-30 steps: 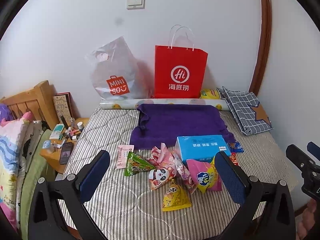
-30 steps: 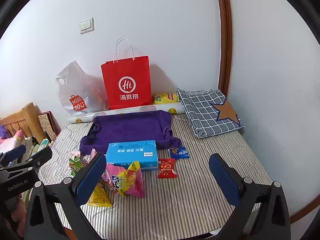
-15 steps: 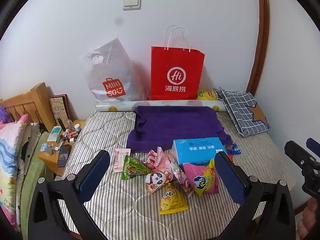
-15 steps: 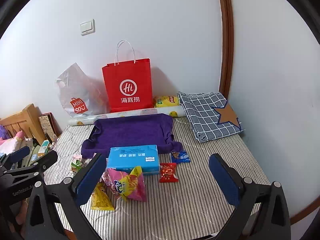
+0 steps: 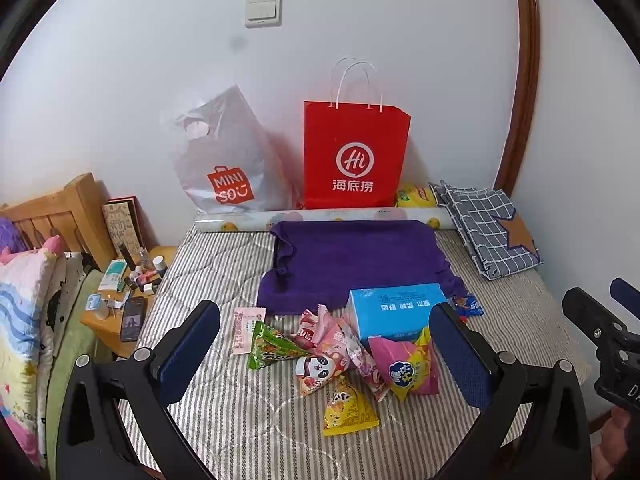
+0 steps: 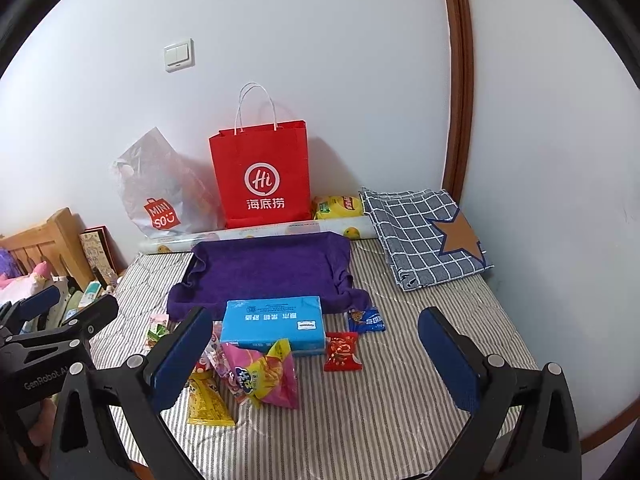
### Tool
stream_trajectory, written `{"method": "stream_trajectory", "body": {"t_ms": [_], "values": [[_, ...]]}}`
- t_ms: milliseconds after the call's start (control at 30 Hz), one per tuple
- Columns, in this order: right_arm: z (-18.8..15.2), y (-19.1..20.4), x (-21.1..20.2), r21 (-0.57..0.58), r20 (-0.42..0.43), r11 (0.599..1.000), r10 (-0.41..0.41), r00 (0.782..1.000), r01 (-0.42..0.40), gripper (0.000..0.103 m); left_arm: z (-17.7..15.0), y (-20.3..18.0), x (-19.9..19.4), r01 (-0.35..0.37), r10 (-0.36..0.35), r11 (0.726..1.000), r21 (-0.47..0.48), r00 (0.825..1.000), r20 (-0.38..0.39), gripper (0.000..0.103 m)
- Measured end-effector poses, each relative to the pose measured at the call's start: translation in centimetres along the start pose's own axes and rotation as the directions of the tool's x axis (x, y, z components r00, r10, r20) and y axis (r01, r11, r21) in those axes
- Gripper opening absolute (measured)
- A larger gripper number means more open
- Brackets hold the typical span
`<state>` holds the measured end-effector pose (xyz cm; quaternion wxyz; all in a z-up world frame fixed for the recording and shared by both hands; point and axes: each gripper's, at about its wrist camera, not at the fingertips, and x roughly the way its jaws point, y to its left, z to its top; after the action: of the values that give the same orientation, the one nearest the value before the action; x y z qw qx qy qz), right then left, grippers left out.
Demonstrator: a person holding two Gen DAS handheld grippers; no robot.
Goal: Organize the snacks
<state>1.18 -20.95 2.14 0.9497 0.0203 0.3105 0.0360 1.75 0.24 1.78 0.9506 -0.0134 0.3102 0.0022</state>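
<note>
Several snack packets lie on the striped mattress (image 5: 224, 264): a green packet (image 5: 272, 346), a panda packet (image 5: 318, 368), a yellow triangle packet (image 5: 348, 412) and a pink-yellow bag (image 5: 408, 366) (image 6: 266, 374). A blue tissue box (image 5: 396, 310) (image 6: 272, 322) sits behind them on the edge of a purple towel (image 5: 356, 258). A small red packet (image 6: 341, 351) and a blue one (image 6: 366, 320) lie to the right. My left gripper (image 5: 324, 350) hangs open above the pile. My right gripper (image 6: 316, 354) is open too, holding nothing.
A red paper bag (image 5: 354, 156) and a grey plastic bag (image 5: 224, 160) lean on the wall behind a rolled sheet (image 5: 320, 215). A yellow chip bag (image 6: 338, 206) and checked cloth (image 6: 424, 236) lie at the back right. A cluttered stool (image 5: 128, 300) stands at left.
Both grippers have drawn slightly back and up, so the snacks sit a little lower and farther in each view. Both stay open. Nothing on the bed has moved.
</note>
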Motion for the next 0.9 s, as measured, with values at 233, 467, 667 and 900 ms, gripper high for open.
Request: {"method": "stream_trajectory", "body": {"t_ms": [233,467,667,900], "values": [[0.1,0.1,-0.2,0.007,-0.004,1.0,0.005,1.0,-0.005,0.103,0.1,0.3,0.1,-0.032,0.032,0.999,-0.015,0.999,-0.007,0.103],[0.3,0.2,-0.5,0.004,0.004,1.0,0.01,1.0,-0.01,0.103,0.2,0.7,0.2,-0.07,0.069,0.997,-0.038,0.997,-0.018,0.103],[0.5,0.3,-0.2,-0.002,-0.002,1.0,-0.002,1.0,0.002,0.103,0.4,1.2,0.2,-0.071,0.07,0.996,-0.046,0.997,-0.017,0.103],[0.6,0.1,0.4,0.005,0.003,0.999,-0.035,0.999,0.035,0.103,0.6,1.4,0.6,-0.06,0.06,0.998,-0.007,0.998,-0.011,0.103]]}}
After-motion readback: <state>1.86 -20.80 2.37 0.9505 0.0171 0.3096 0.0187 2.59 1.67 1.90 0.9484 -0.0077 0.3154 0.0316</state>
